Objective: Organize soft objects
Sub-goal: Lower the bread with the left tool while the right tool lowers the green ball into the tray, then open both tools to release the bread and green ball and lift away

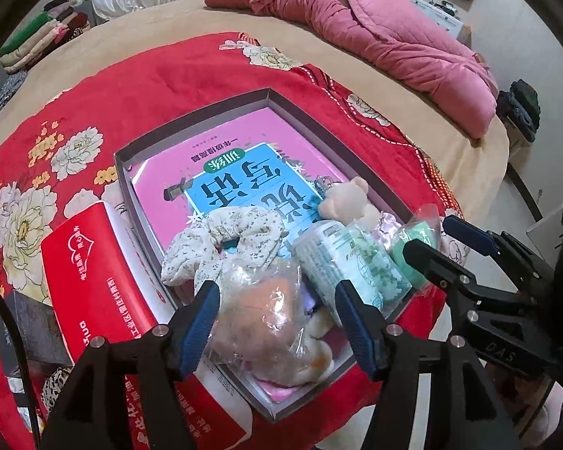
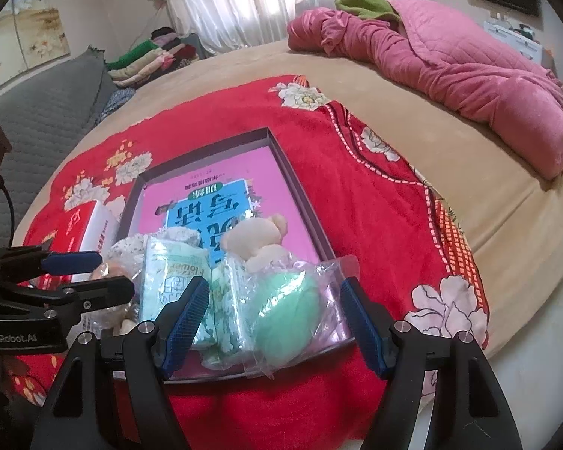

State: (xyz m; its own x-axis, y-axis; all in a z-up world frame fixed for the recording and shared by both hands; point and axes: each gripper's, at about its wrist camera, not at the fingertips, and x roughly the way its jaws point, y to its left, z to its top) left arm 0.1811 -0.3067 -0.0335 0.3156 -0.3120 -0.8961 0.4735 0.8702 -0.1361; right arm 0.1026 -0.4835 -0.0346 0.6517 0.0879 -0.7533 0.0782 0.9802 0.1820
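blue-padded left tool (image 1: 277, 318) and right tool (image 2: 274, 318) both spread wide — poised low over the box (image 1: 270, 93), gripping nothing.

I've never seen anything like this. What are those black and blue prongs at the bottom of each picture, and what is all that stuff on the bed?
There is no robot here. A person holds a two-fingered grasping tool in each hand, and a small camera on each tool looks forward along its fingers. One picture comes from the left tool, the other from the right tool. Both are open and hold nothing.

On the red floral blanket sits a shallow box with a pink book lying in it. Piled at its near end are soft things: a floral scrunchie, a plush toy in a clear bag, packs of tissues, a bagged green ball and a small beige plush. The left tool straddles the bagged toy, the right the green ball.
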